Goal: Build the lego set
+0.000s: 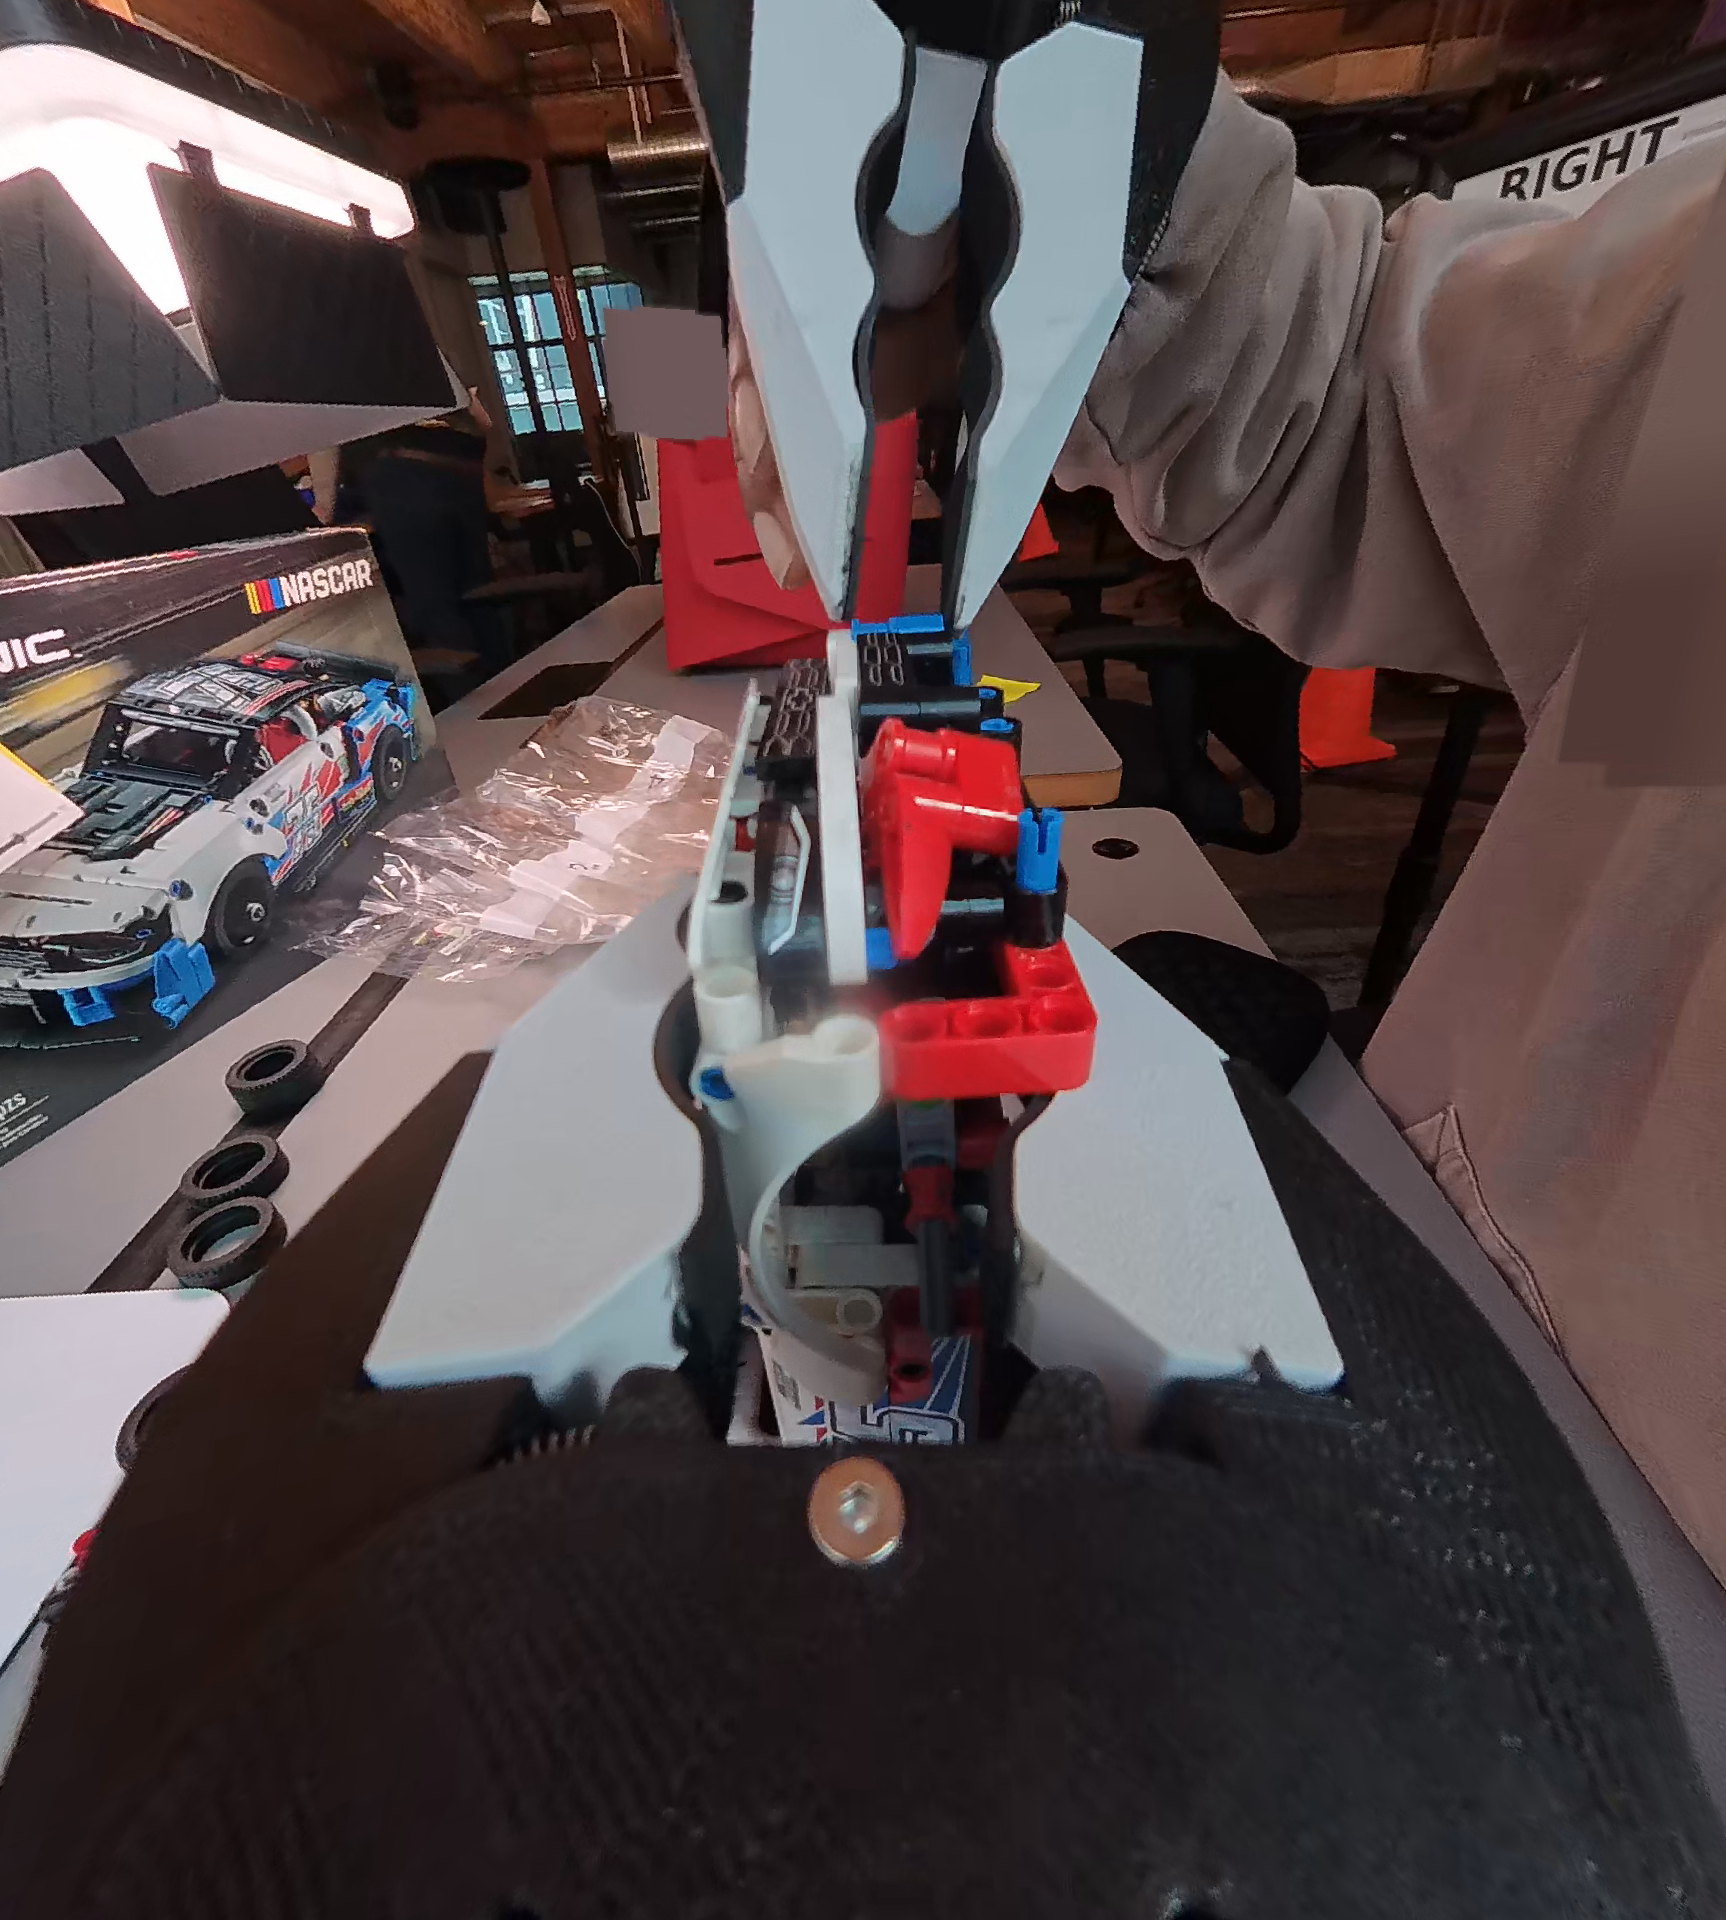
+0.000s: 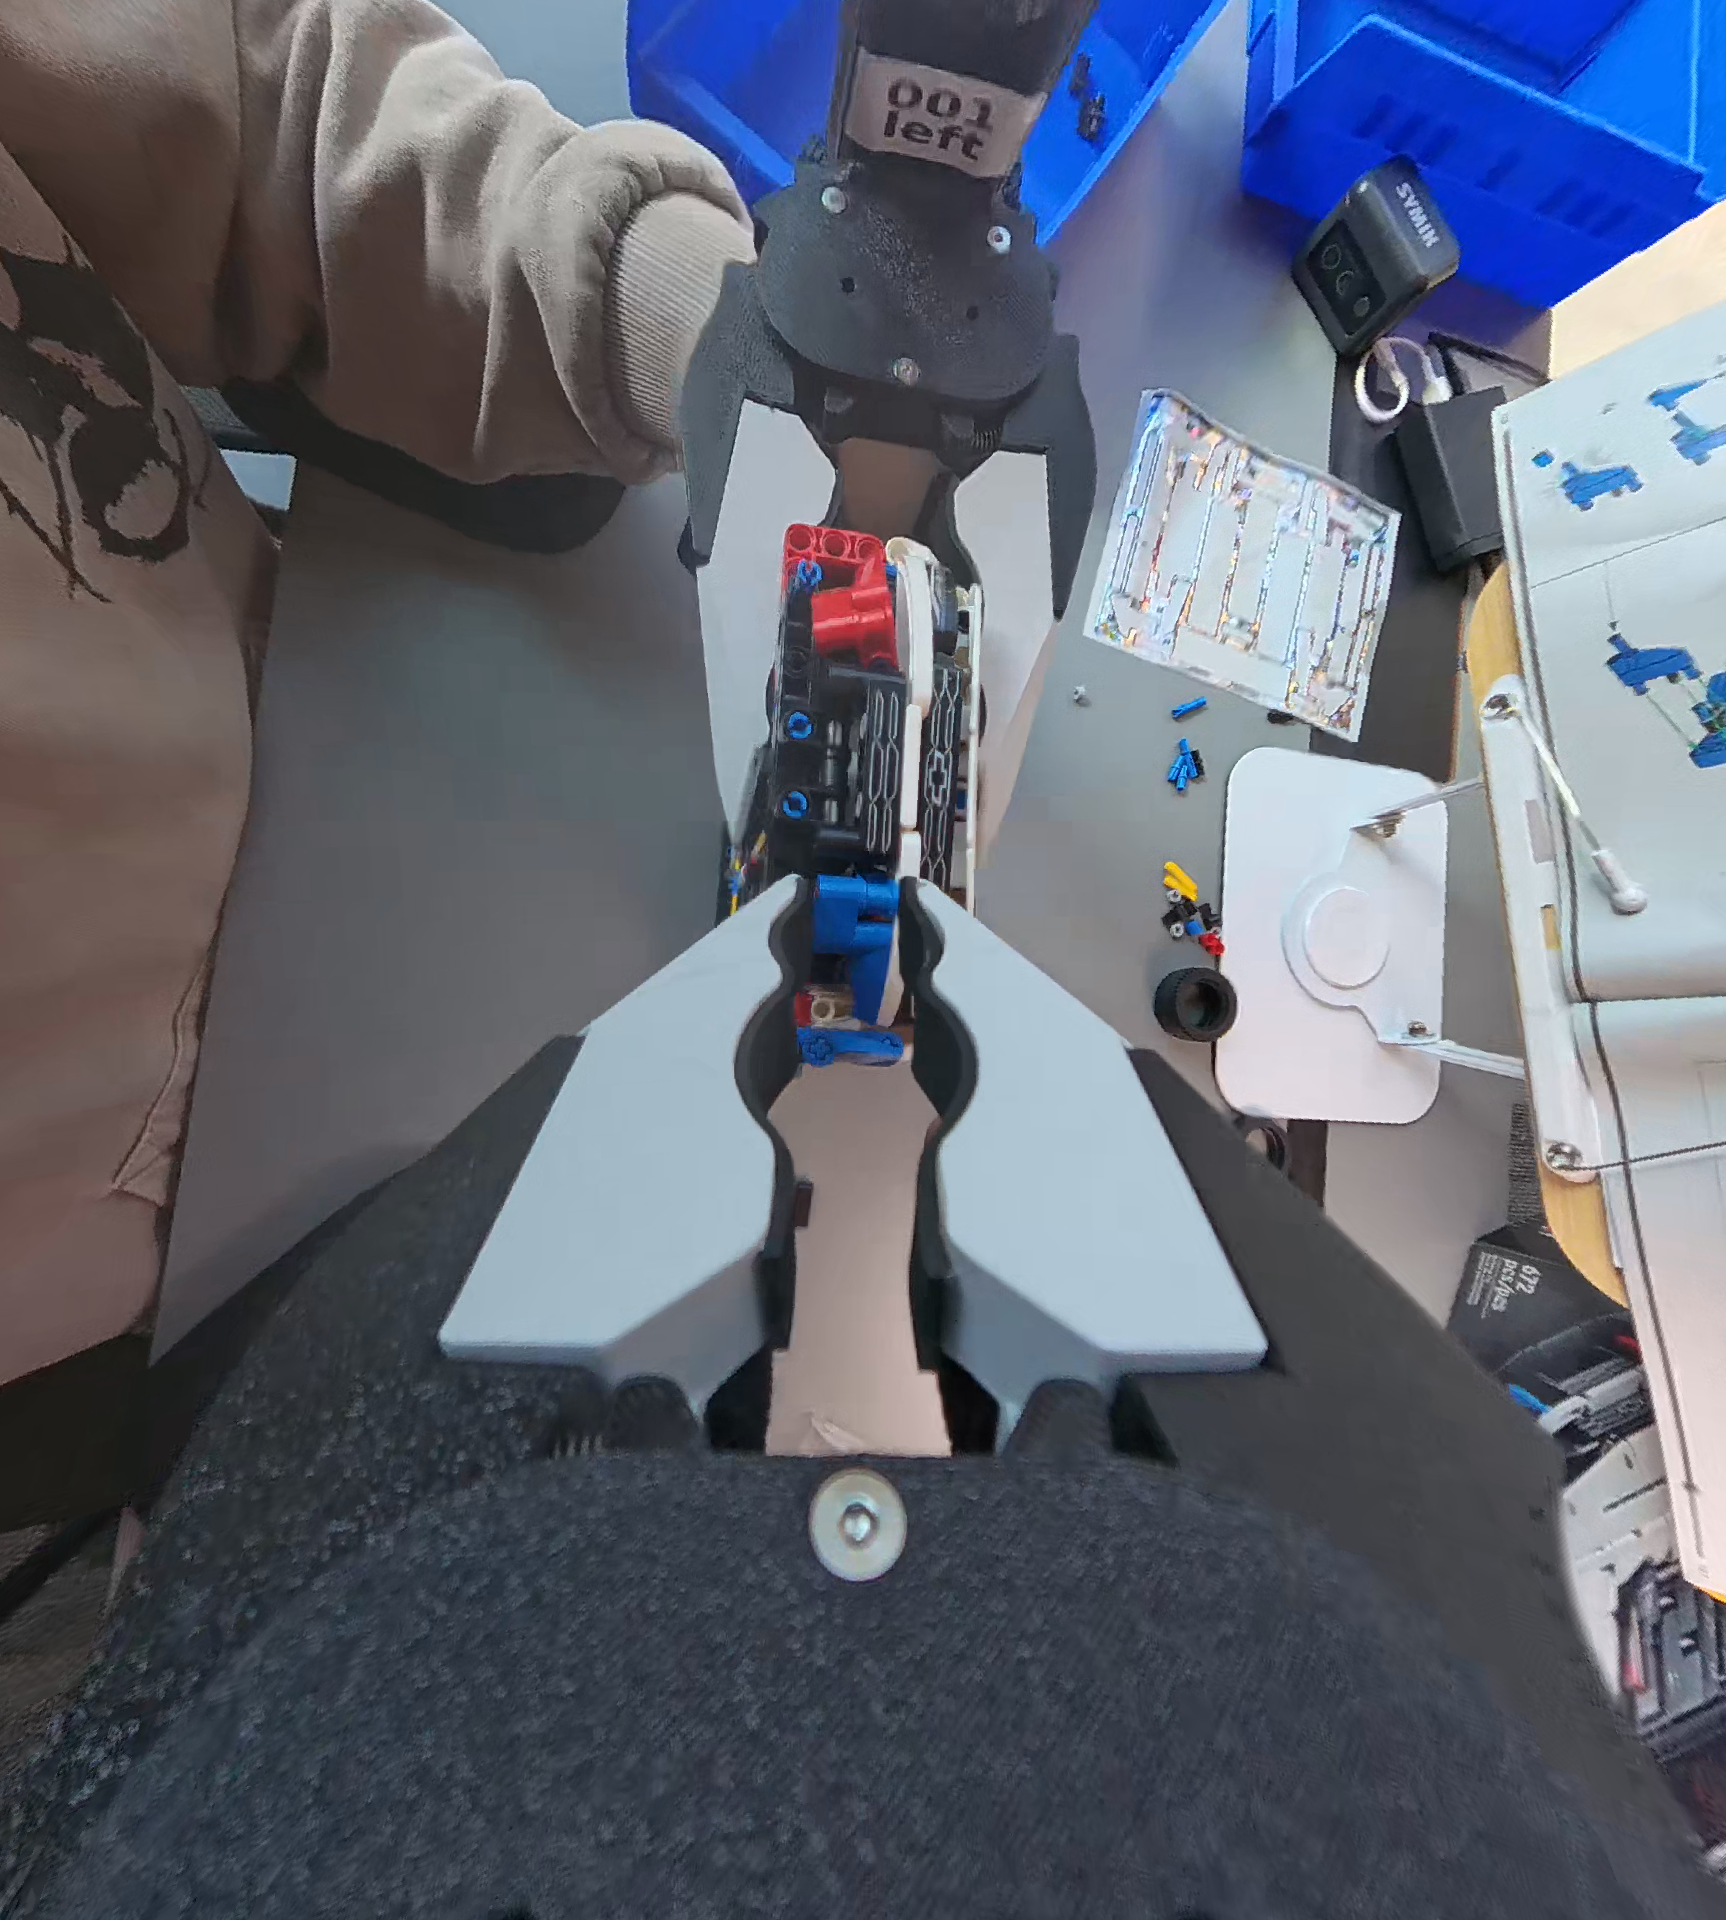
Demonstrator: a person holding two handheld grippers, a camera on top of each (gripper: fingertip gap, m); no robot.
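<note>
Your left gripper sits closest in the left wrist view, jaws closed down on one end of the lego sub-assembly, gripped deep between the fingers. Landmark is that sub-assembly: a narrow block of black, white, red and blue parts, held up off the table between both grippers.

Your right gripper is pinched on its opposite end, tips clamped around a blue piece; the jaws are near closed, with only the part's width between them. So you hold both ends and nothing is free in either gripper.

Progress, as a judgement: partway. The sub-assembly looks like a section of car body, with panels and grille tiles already on, but it is nowhere near the whole car pictured on the set box left of it in the left wrist view. Still loose: three black tyres below the box, a fourth tyre right of the sub-assembly in the right wrist view, and small blue pins plus mixed little parts near it. Empty clear bags lie between box and sub-assembly. A sticker sheet looks mostly used. The instruction booklet lies open far right.

Wheels, remaining body and chassis joining are likely left. Whether you are pressing the blue piece on or just regripping, I cannot tell.
</note>
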